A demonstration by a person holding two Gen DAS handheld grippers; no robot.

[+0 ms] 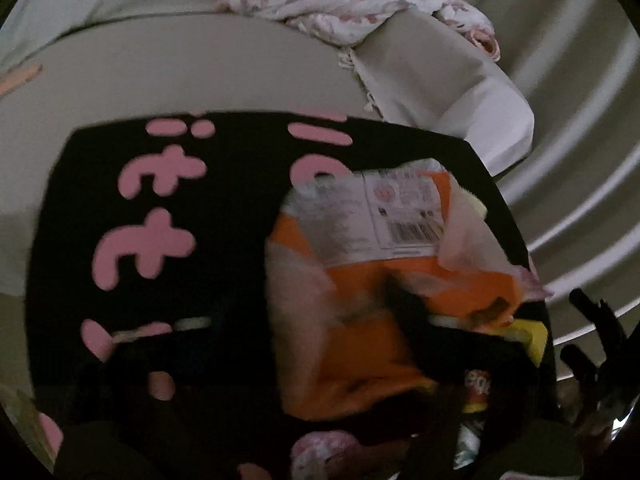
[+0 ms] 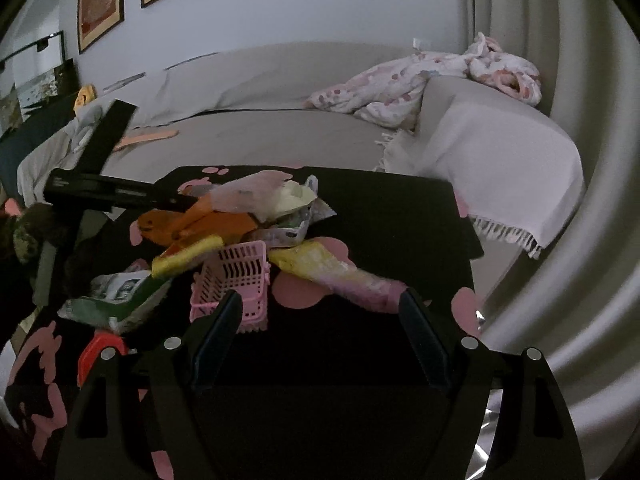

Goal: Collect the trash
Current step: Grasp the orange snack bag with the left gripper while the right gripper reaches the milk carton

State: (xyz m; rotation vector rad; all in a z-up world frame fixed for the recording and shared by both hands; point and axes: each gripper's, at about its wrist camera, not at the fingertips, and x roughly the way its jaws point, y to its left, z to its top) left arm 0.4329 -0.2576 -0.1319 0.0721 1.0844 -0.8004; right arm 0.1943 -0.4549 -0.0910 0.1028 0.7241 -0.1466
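Note:
A pile of wrappers lies on a black cloth with pink letters (image 2: 380,216). An orange wrapper (image 2: 208,224) tops the pile, with a yellow-and-pink wrapper (image 2: 332,272) and a green-and-white wrapper (image 2: 116,300) beside a small pink basket (image 2: 236,280). My right gripper (image 2: 320,320) is open and empty, just short of the basket. My left gripper (image 2: 188,200) reaches into the pile from the left and appears shut on the orange wrapper. In the blurred left wrist view the orange wrapper (image 1: 360,300) fills the centre, with one dark finger (image 1: 416,312) over it.
A grey sofa (image 2: 260,136) stands behind the cloth, with a white flowered blanket (image 2: 420,84) on its right arm and a fringed throw (image 2: 500,176) hanging down. A red object (image 2: 96,356) lies at the cloth's near left. Framed pictures (image 2: 100,4) hang on the wall.

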